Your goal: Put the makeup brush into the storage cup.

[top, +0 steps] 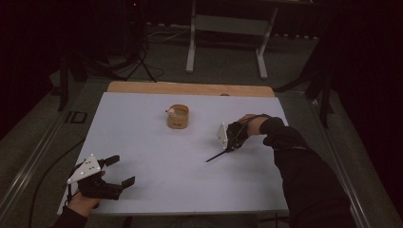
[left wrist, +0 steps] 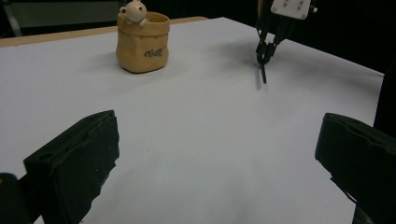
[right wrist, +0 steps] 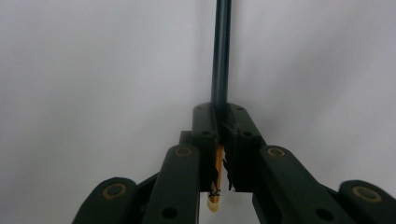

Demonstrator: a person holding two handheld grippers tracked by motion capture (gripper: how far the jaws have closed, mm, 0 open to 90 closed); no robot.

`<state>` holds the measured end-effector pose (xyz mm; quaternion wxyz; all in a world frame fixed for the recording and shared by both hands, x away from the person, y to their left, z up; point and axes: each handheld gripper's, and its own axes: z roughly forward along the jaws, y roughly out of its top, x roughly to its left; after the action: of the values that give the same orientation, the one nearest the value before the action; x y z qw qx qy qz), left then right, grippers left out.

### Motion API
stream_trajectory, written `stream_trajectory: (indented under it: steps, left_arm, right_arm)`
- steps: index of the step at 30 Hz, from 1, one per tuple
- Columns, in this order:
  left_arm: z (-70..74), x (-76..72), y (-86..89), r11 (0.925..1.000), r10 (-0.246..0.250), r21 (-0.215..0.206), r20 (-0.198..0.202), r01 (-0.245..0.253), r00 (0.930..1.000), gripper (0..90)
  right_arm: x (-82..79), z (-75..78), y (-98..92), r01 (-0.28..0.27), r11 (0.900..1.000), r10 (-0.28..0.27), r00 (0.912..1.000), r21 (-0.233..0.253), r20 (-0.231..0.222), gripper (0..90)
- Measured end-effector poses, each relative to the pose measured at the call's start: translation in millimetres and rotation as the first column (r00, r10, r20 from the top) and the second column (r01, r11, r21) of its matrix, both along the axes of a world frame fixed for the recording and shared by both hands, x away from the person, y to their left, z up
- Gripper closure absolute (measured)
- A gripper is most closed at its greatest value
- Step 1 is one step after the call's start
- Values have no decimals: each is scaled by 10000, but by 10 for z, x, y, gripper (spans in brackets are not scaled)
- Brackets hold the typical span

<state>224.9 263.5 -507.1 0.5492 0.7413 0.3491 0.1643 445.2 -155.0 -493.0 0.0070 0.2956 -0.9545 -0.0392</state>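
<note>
Dark cursive word on tan bag-shaped pot [left wrist: 142, 43] front (too blurred to read); no other text.

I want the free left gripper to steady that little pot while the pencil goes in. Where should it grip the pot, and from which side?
Grip the pot low across its plain tan body, coming in level from the person's near-left side. The bear figure sits on the rim, so top grips look awkward; the open left gripper appears wide enough.

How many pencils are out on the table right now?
1: a dark pencil clamped in the right gripper, tip toward the white table. The bear-trimmed pot might hide others inside.
</note>
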Motion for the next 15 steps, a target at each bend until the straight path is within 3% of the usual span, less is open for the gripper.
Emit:
stream_trajectory:
  steps: [1, 2, 4, 5, 6, 10, 14, 15]
  left_arm:
    - [0, 1, -2, 10000, -18, 7, 3, 18, 10000, 5]
    - [3, -2, -10, 10000, -15, 8, -3, 15, 10000, 6]
    - [4, -2, -12, 10000, -20, 7, -5, 20, 10000, 6]
    - [5, -2, -13, 10000, -17, 14, -5, 17, 10000, 6]
    - [7, -3, -14, 10000, -15, 25, 14, 15, 10000, 6]
    - [10, -3, -17, 10000, -6, 40, 42, 6, 10000, 6]
    - [11, -3, -19, 10000, -25, 56, 36, 25, 10000, 6]
    - [11, -3, -20, 10000, -26, 46, 33, 25, 10000, 6]
  right_arm:
    - [-6, 53, -5, 400, 9992, -398, 9989, 73, -250, 833]
    - [-24, 76, -13, 441, 9989, -438, 9988, 133, -215, 832]
    - [-34, 118, -13, 1097, 9939, -1093, 9932, 94, -396, 832]
    - [-34, 118, -13, 1097, 9939, -1093, 9932, 94, -396, 832]
    - [-46, 163, -21, 1538, 9880, -1531, 9871, 115, -474, 833]
    - [-88, 206, -19, 1893, 9819, -1883, 9801, 105, -627, 832]
    - [-167, 251, 9, 2417, 9703, -2401, 9675, 105, -791, 832]
    - [-170, 257, 17, 2665, 9638, -2649, 9604, 79, -867, 832]
